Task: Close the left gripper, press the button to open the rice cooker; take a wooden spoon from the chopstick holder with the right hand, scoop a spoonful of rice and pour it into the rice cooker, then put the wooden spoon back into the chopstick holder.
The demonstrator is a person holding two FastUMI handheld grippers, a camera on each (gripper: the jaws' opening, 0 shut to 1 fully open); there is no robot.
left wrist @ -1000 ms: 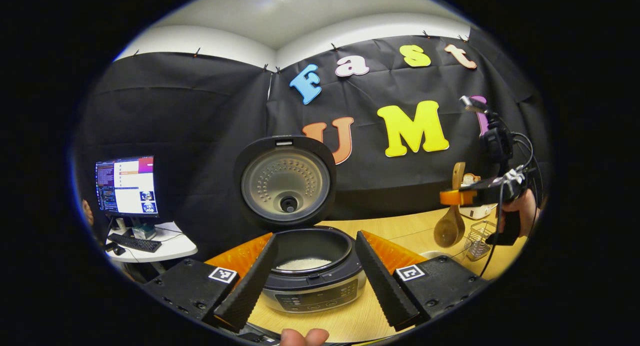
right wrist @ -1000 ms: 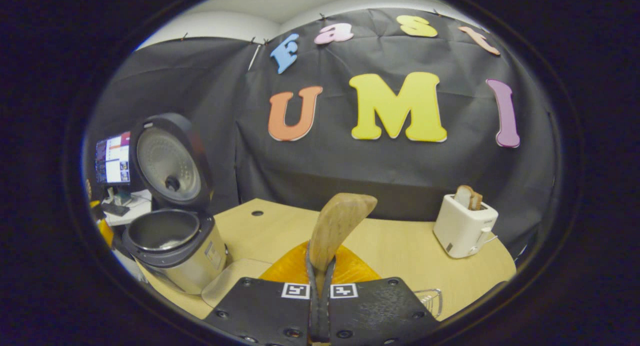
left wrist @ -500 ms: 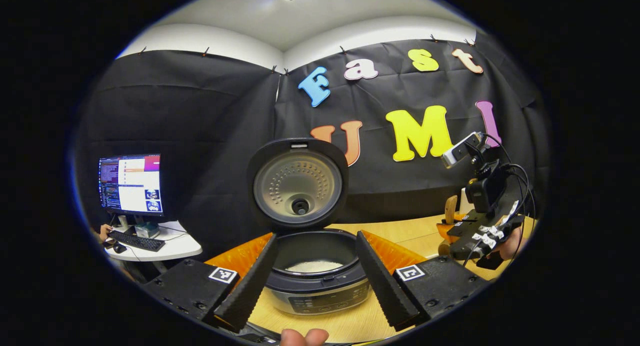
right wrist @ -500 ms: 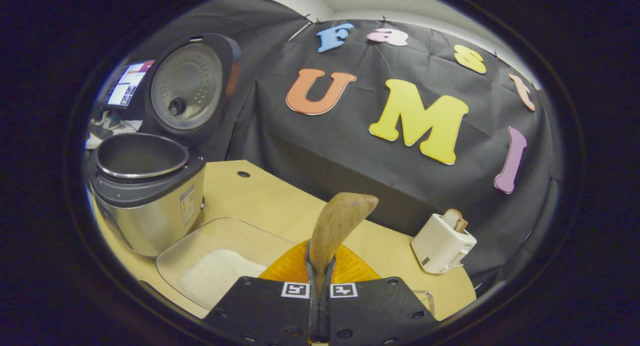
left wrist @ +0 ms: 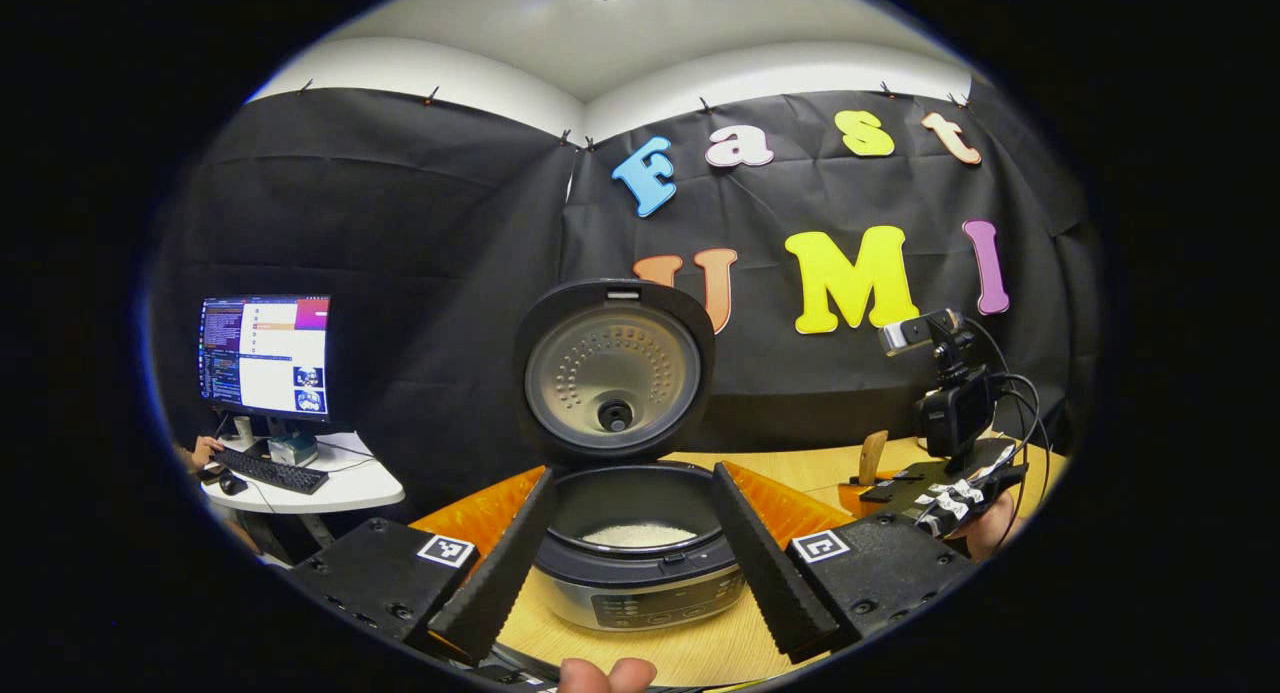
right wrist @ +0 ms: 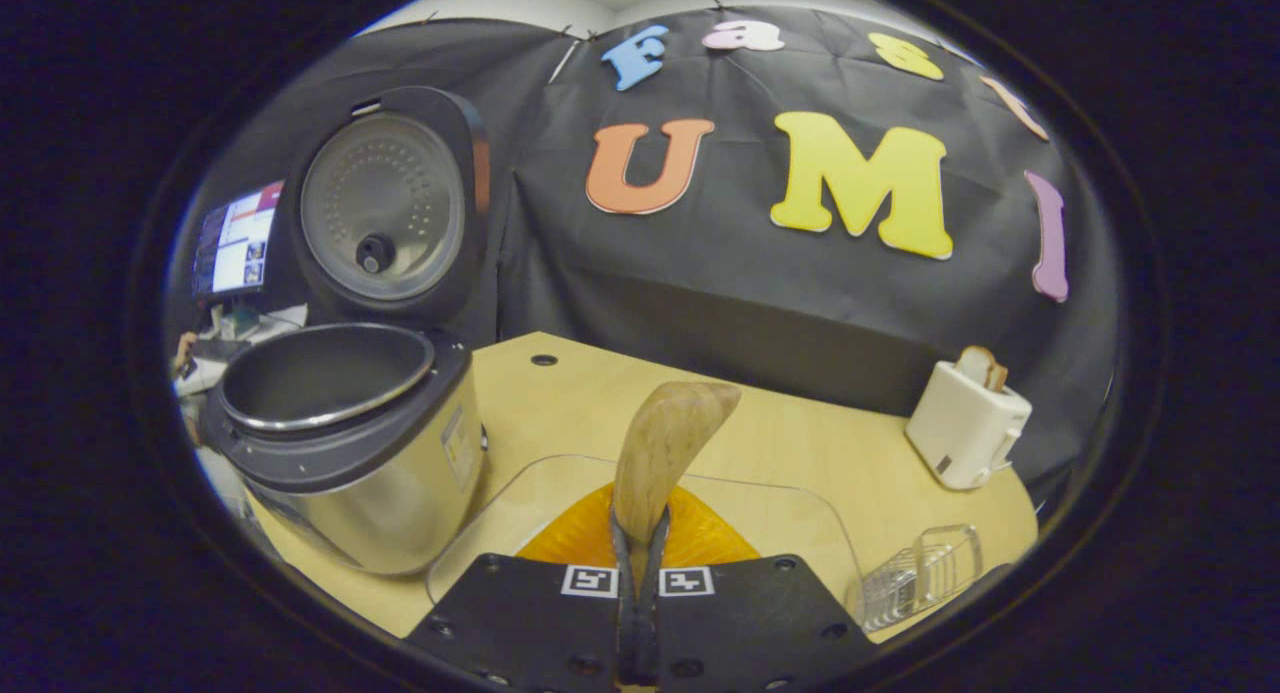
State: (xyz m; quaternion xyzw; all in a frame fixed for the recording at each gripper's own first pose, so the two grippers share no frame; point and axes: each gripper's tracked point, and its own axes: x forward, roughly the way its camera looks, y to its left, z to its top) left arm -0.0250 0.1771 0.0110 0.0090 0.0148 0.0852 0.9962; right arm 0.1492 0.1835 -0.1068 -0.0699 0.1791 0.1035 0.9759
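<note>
Rice cooker (left wrist: 640,533) stood open on the counter (right wrist: 800,453).
Right hand-held gripper (right wrist: 640,563) clamped the wooden spoon (right wrist: 660,448) beside it; left hand-held gripper (left wrist: 640,553) apart.

Rice cooker (left wrist: 640,563) open, lid upright; wooden spoon (right wrist: 660,453) handle stands clamped.

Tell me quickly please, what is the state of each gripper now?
Left gripper: open, jaws spread apart, holding nothing, in front of the rice cooker.
Right gripper: closed on the wooden spoon.
</note>
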